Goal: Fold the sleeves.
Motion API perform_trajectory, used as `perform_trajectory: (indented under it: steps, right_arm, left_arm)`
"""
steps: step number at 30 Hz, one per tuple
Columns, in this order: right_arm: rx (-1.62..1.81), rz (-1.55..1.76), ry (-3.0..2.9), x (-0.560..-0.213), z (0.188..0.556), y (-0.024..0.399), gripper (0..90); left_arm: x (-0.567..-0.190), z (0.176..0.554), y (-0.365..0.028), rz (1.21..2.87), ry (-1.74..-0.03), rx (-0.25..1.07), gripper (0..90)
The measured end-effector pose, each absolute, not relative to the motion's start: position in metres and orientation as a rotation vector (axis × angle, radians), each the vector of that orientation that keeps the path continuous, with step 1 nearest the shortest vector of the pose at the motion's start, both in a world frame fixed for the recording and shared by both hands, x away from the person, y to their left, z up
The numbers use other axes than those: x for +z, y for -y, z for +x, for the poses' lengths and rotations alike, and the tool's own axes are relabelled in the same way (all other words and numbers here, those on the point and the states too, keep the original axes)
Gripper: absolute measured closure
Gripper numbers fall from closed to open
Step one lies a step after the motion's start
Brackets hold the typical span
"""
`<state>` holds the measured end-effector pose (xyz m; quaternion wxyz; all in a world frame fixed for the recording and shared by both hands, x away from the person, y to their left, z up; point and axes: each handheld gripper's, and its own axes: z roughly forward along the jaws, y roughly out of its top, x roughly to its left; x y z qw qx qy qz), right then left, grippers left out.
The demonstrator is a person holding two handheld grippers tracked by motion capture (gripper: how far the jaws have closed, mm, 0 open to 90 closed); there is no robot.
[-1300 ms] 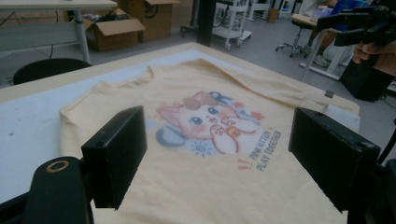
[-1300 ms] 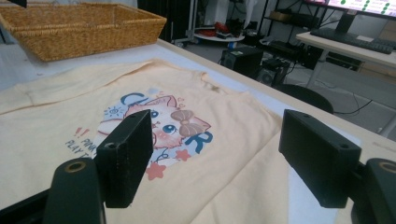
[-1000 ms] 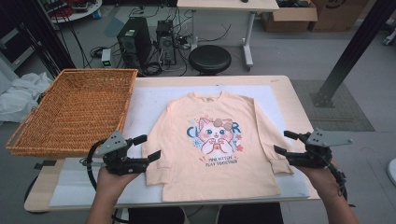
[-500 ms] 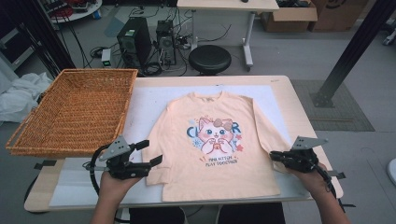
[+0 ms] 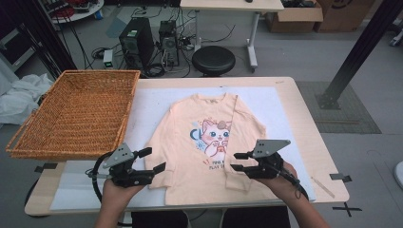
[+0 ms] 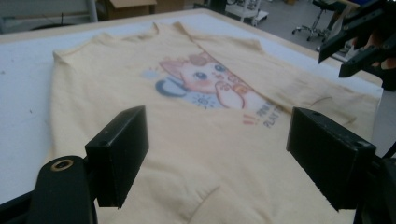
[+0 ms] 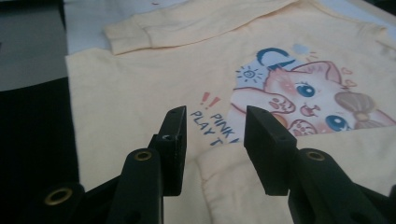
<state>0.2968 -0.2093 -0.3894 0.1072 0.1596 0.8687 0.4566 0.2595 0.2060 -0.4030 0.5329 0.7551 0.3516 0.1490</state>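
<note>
Lying flat, sweatshirt (image 7: 140, 107) spreads beneath right gripper's (image 7: 212, 135) parted jaws.

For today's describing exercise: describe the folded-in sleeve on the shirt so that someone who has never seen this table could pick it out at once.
On the white mat covering the table lies a peach long-sleeved shirt with a cartoon cat print. The sleeve on the side of the right gripper is folded in over the body, its cuff beside that gripper, whereas the other sleeve lies straight along the shirt's edge.
</note>
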Motion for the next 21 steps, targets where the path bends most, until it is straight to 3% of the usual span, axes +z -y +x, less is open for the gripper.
perform_trajectory:
  steps: [7,11,14,17,18,21]
  right_arm:
    - [1.354,0.606,-2.465,-0.383,0.306,0.239,58.0]
    - [1.360,0.638,-2.421,-0.380,0.306,0.254,57.7]
    - [1.363,0.653,-2.394,-0.378,0.304,0.263,57.4]
    - [1.352,0.652,-2.389,-0.376,0.301,0.271,57.2]
    - [1.353,0.651,-2.380,-0.375,0.298,0.275,57.3]
    - [1.360,0.667,-2.356,-0.373,0.294,0.287,57.2]
  left_arm:
    - [-0.423,0.267,-0.193,1.918,-0.853,0.307,28.9]
    - [-0.433,0.273,-0.184,2.027,-0.865,0.296,37.4]
    - [-0.445,0.278,-0.175,2.162,-0.883,0.331,52.4]
    - [-0.445,0.277,-0.174,2.097,-0.895,0.347,81.2]
    - [-0.441,0.278,-0.174,2.061,-0.899,0.352,85.4]
    - [-0.422,0.279,-0.175,1.942,-0.907,0.361,85.9]
